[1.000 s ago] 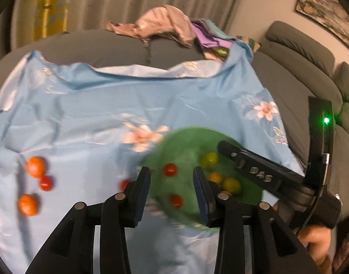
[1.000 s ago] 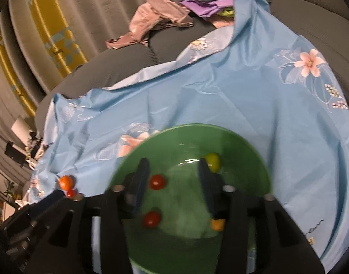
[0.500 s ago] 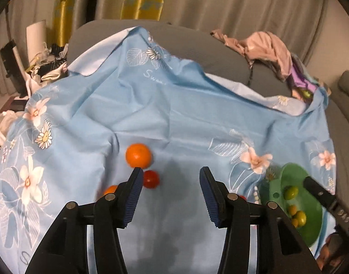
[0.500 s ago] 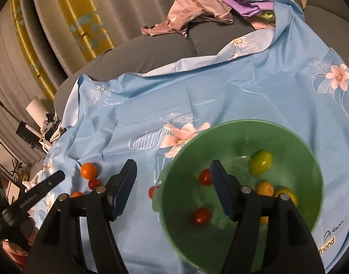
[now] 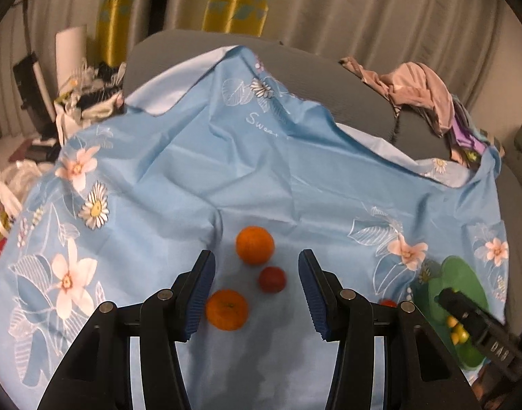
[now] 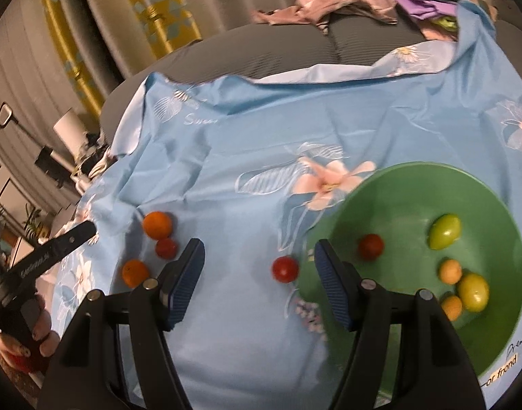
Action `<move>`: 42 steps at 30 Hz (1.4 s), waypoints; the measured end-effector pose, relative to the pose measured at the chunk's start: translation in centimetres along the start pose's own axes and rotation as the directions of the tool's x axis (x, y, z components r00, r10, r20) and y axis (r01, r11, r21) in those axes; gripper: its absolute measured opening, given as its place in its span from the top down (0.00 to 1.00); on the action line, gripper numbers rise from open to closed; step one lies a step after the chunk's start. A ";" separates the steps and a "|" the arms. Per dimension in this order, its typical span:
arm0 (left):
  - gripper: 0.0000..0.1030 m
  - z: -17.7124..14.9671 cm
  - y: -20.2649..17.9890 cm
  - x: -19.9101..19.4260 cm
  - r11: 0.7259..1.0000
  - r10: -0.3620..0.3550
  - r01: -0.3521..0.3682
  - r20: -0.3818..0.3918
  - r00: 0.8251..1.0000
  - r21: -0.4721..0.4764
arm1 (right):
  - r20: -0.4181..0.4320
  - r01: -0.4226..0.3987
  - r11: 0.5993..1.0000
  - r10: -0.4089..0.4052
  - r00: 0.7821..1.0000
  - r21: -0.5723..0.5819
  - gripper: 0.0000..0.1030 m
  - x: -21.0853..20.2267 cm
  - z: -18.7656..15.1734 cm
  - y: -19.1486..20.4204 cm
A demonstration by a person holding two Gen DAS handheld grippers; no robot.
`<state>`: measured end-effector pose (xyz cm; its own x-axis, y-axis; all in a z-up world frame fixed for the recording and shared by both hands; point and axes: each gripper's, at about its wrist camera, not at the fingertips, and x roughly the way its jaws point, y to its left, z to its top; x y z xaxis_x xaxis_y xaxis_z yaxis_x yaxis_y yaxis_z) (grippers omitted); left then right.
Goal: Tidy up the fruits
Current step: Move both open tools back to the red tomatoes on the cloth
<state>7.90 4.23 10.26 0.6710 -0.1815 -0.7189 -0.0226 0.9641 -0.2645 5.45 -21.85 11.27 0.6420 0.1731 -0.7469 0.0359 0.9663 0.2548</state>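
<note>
A light blue cloth with flower prints (image 5: 226, 171) covers a grey sofa, and the fruits lie on it. The left gripper (image 5: 255, 287) hangs over a small group of three fruits, its jaws wide apart and holding nothing. Between its blue pads (image 5: 201, 294), seen from the left wrist camera, there are a larger orange (image 5: 254, 244) further away, a red cherry tomato (image 5: 272, 279) just beside it, and a second orange (image 5: 226, 309) nearer to the camera, close to the left pad; I cannot tell if the pad touches it. The same three fruits show in the right wrist view at the left side: orange (image 6: 157, 224), tomato (image 6: 166, 247) and orange (image 6: 135, 272). The right gripper (image 6: 259, 275) has its jaws open too, with nothing gripped. Between them a single red cherry tomato (image 6: 285, 269) lies on the cloth, just beside the rim of the green bowl (image 6: 414, 184). The right pad stands over that rim. In the bowl there is one red tomato (image 6: 371, 246) near the left side, and at the right side two yellow-green fruits (image 6: 445, 231) (image 6: 473, 291) and two small orange ones (image 6: 450, 271) (image 6: 452, 308). The bowl is well apart from the group of three fruits. A hand (image 6: 39, 335) holding the left gripper shows at the lower left of the right wrist view. A pile of clothes (image 5: 418, 92) lies on the back of the sofa, and curtains (image 5: 329, 3) hang behind.
</note>
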 end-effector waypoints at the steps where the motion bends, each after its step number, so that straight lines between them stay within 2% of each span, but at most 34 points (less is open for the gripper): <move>1: 0.52 0.0 0.3 0.2 1.000 -0.016 0.016 -0.011 1.000 -0.013 | -0.003 -0.004 1.000 0.004 1.000 -0.005 0.35 0.1 0.0 0.2; 5: 0.52 0.0 0.5 1.2 0.999 -0.046 0.045 -0.044 0.998 -0.032 | -0.021 -0.022 0.999 0.021 1.000 -0.048 0.36 0.6 -0.2 1.2; 7: 0.52 -0.1 0.5 1.8 0.997 -0.060 0.058 -0.061 0.996 -0.041 | -0.028 -0.020 0.998 0.018 0.999 -0.065 0.42 0.9 -0.4 1.5; 9: 0.52 -0.2 0.3 2.6 0.996 -0.081 0.078 -0.075 0.994 -0.046 | -0.052 -0.005 0.996 0.001 0.999 -0.084 0.53 1.7 -0.5 1.9; 10: 0.52 -0.3 0.2 3.1 0.996 -0.086 0.082 -0.084 0.993 -0.045 | -0.061 0.005 0.996 -0.011 0.998 -0.091 0.54 2.0 -0.7 2.1; 15: 0.52 -1.0 -0.5 6.1 0.998 -0.049 0.043 -0.177 0.983 -0.037 | -0.095 0.145 0.970 -0.166 0.982 -0.196 0.55 4.6 -1.7 3.7; 20: 0.52 -1.4 -0.7 7.8 0.998 -0.049 0.041 -0.224 0.973 -0.040 | -0.090 0.246 0.924 -0.283 0.955 -0.295 0.57 6.5 -2.1 4.4; 23: 0.52 -1.5 -0.9 8.5 0.999 -0.017 0.010 -0.233 0.972 -0.034 | -0.080 0.289 0.896 -0.334 0.939 -0.337 0.57 6.9 -2.3 4.4; 26: 0.52 -1.4 -1.0 9.3 0.999 -0.022 0.013 -0.251 0.968 -0.037 | -0.087 0.286 0.892 -0.335 0.938 -0.351 0.54 6.9 -2.2 4.3; 30: 0.52 -1.3 -1.4 10.1 1.000 0.017 -0.021 -0.258 0.966 -0.014 | -0.105 0.249 0.896 -0.306 0.946 -0.367 0.56 7.0 -2.3 4.6; 32: 0.52 -1.3 -1.2 10.6 0.999 -0.002 -0.008 -0.277 0.961 -0.033 | -0.100 0.264 0.885 -0.324 0.941 -0.384 0.56 7.4 -2.6 5.1; 34: 0.52 -1.3 -1.2 10.7 0.999 0.002 -0.012 -0.262 0.965 -0.037 | -0.092 0.290 0.868 -0.354 0.931 -0.404 0.56 7.8 -2.7 5.3; 36: 0.58 -1.4 -1.3 10.8 0.999 0.027 -0.037 -0.254 0.967 -0.032 | -0.097 0.290 0.861 -0.359 0.928 -0.417 0.56 8.2 -2.7 5.5; 38: 0.69 -1.5 -1.4 11.0 0.999 0.036 -0.042 -0.247 0.968 -0.019 | -0.109 0.270 0.867 -0.343 0.933 -0.419 0.56 8.3 -2.7 5.7; 42: 0.69 -1.7 -1.5 11.0 0.999 0.044 -0.046 -0.225 0.973 -0.006 | -0.114 0.250 0.878 -0.321 0.940 -0.408 0.57 8.0 -2.5 5.4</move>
<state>14.07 0.41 1.62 0.4852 -0.1782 -0.8560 -0.0581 0.9703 -0.2349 8.87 -14.73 5.11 0.5049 -0.1254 -0.8540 -0.1201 0.9696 -0.2134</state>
